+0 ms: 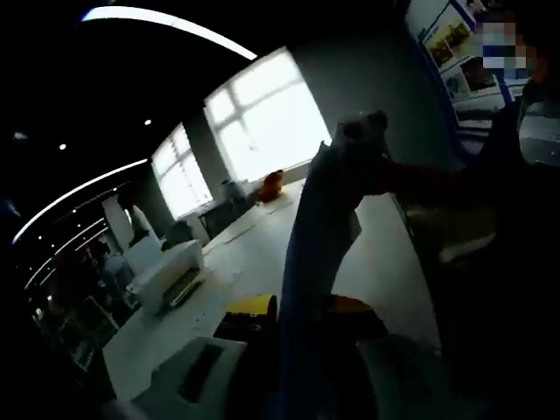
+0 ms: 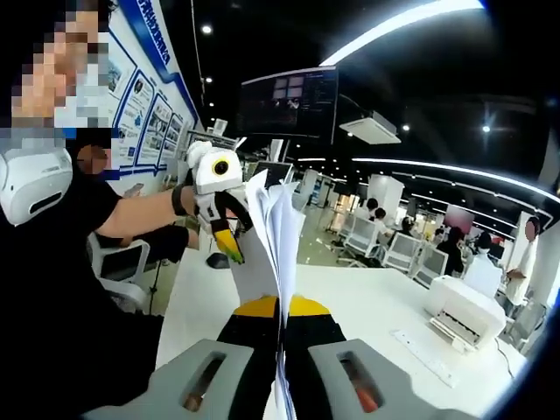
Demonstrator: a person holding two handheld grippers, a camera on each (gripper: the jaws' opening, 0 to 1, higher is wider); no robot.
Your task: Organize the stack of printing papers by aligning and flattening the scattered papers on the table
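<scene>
In the right gripper view, the right gripper [image 2: 280, 350] is seen closed on the bottom edge of the stack of papers [image 2: 271, 236], with the sheets pinched between its two yellow-tipped jaws. The stack is held upright above the white table [image 2: 367, 306], its long axis running up and away from the jaws, and it is seen nearly edge-on. The sheets are white and thin, and they are fanned apart slightly at the upper edge rather than lying flush. The left gripper [image 2: 229, 229] is seen touching the far side of the stack near its upper part, held by a hand at the end of a dark sleeve; whether its jaws are closed on the papers cannot be told. In the left gripper view, the stack of papers [image 1: 319, 245] is shown as a dark upright sheet rising from the bottom of the picture, backlit by bright windows [image 1: 262, 122] behind the table [image 1: 262, 254]. A white printer [image 2: 464, 311] is seen on the table, well apart from the stack.
</scene>
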